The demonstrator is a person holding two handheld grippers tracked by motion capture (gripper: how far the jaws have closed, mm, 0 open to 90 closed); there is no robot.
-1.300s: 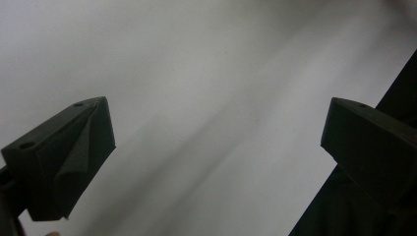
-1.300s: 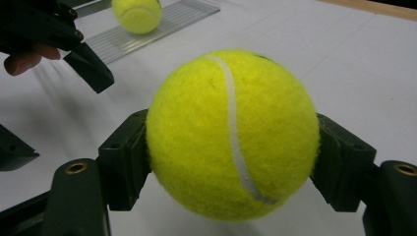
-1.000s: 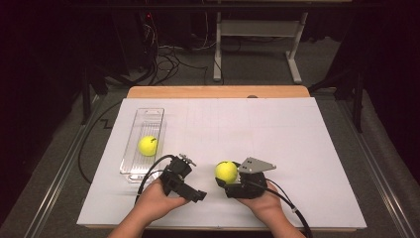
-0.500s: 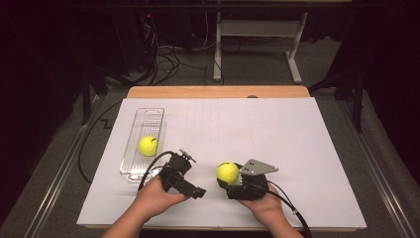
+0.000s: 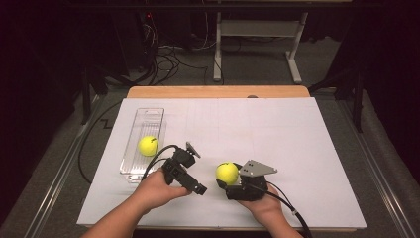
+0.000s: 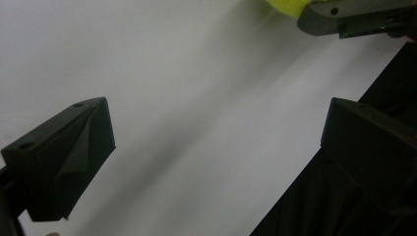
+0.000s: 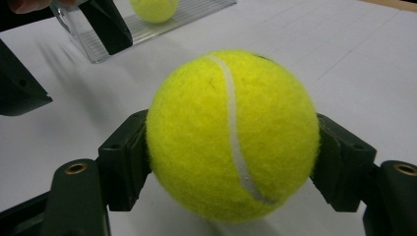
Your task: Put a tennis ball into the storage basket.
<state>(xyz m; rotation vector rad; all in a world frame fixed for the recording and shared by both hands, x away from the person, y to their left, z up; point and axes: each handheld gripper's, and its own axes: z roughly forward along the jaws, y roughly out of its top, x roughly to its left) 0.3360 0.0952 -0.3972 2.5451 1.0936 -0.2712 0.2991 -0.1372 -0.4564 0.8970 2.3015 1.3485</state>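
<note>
A wooden table [image 5: 218,92] carries a white sheet [image 5: 277,134] that covers nearly all of its top. A clear plastic tray [image 5: 148,118] lies on the sheet at its left side, with one tennis ball [image 5: 147,146] resting inside.

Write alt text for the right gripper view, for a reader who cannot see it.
A yellow tennis ball is clamped in the right tool, its black jaws pressing on both sides above a white table. Behind, a second tennis ball lies in a clear tray.
</note>
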